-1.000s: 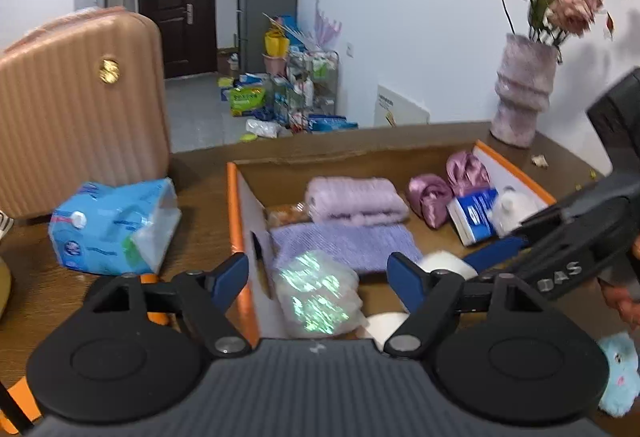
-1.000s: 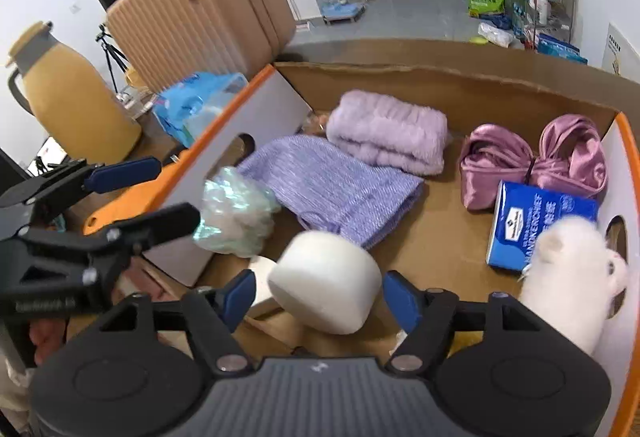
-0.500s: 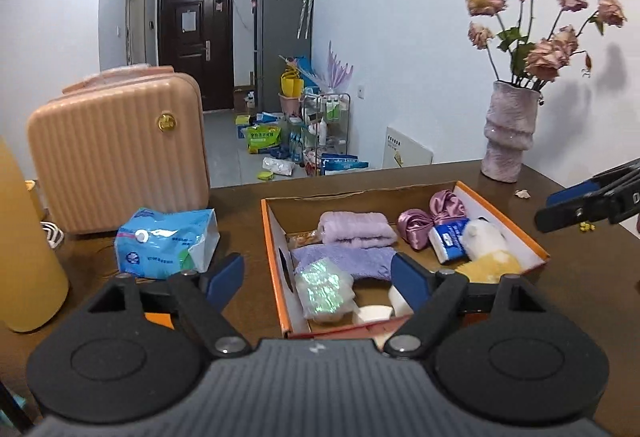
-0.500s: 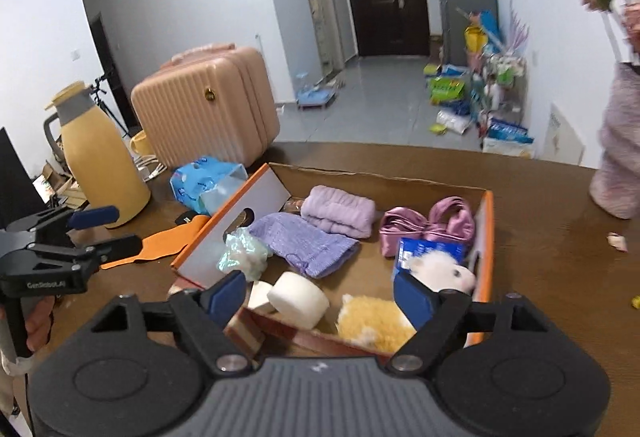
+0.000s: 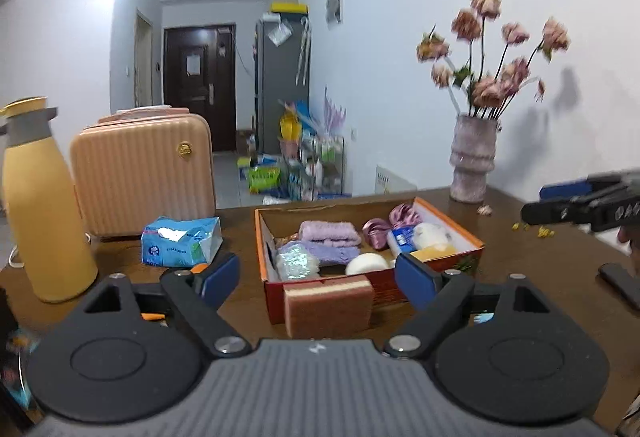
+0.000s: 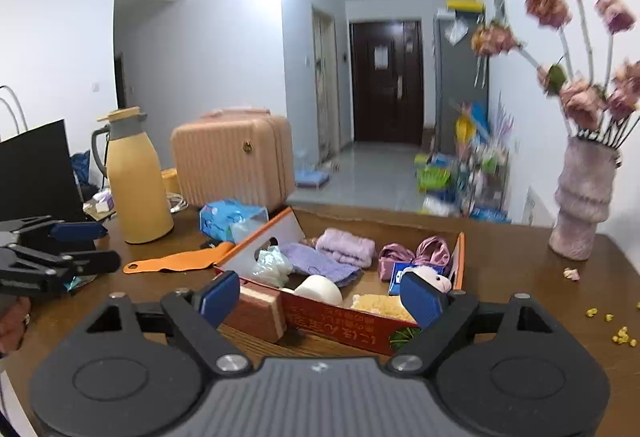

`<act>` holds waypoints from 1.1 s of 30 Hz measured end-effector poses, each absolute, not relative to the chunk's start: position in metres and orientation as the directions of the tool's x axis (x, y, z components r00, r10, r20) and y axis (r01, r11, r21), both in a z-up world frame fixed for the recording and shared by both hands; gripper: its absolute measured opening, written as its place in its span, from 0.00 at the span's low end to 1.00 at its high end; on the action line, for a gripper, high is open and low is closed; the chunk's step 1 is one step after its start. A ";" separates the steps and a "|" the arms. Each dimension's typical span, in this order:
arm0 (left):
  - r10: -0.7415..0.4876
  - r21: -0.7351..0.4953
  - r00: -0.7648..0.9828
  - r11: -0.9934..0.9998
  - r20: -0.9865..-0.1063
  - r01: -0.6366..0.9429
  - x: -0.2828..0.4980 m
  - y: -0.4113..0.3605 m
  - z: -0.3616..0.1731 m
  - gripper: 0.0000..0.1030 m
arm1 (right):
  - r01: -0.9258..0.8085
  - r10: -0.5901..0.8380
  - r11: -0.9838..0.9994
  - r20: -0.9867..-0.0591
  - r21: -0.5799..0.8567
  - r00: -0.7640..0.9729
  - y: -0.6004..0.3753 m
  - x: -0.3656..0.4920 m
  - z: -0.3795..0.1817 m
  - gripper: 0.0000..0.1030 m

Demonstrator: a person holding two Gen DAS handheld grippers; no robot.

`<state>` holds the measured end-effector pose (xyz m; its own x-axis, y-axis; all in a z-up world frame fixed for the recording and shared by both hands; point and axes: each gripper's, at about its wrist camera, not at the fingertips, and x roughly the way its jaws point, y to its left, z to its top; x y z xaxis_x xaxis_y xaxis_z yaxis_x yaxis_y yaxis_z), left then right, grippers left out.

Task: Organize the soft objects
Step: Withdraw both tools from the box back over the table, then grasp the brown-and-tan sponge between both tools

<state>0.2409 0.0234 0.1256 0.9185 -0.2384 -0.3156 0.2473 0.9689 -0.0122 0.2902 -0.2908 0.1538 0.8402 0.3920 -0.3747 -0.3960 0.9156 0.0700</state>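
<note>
Opening, both my left tongs (image 5: 318, 279) and right tongs (image 6: 320, 297) hold nothing; the box (image 5: 440, 225) of soft things sits mid-desk (image 5: 520, 249), just beyond them.

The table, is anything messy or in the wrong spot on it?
Yes. A brown sponge leans against the outside of the box, not inside with the other soft things. Small yellow crumbs lie scattered on the table.

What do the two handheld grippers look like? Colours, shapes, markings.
Both match: the left gripper and right gripper have a grey ribbed body, two round black lobes with silver pivot screws, black angled link arms, and blue pads on the fingertips. A small pale logo sits on each body; white lettering marks the side. No cables or sleeves visible.
</note>
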 end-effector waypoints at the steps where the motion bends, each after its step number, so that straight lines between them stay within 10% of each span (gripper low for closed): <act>1: -0.246 -0.035 0.920 0.968 -0.305 0.247 0.229 0.025 0.121 0.85 | -0.390 0.389 0.918 -0.355 0.073 0.850 -0.290 0.278 0.148 0.85; 19: -0.246 -0.252 0.874 0.956 -0.419 0.149 0.263 0.057 0.062 0.84 | -0.334 0.426 0.901 -0.424 0.275 0.800 -0.279 0.276 0.060 0.84; 31: -0.360 -0.415 0.778 0.899 -0.515 0.141 0.416 0.054 0.027 0.41 | -0.319 0.547 0.807 -0.425 0.497 0.721 -0.218 0.423 0.031 0.51; 33: -0.406 -0.458 0.762 0.874 -0.505 0.162 0.417 0.057 0.020 0.36 | -0.318 0.551 0.806 -0.436 0.499 0.712 -0.211 0.437 0.027 0.33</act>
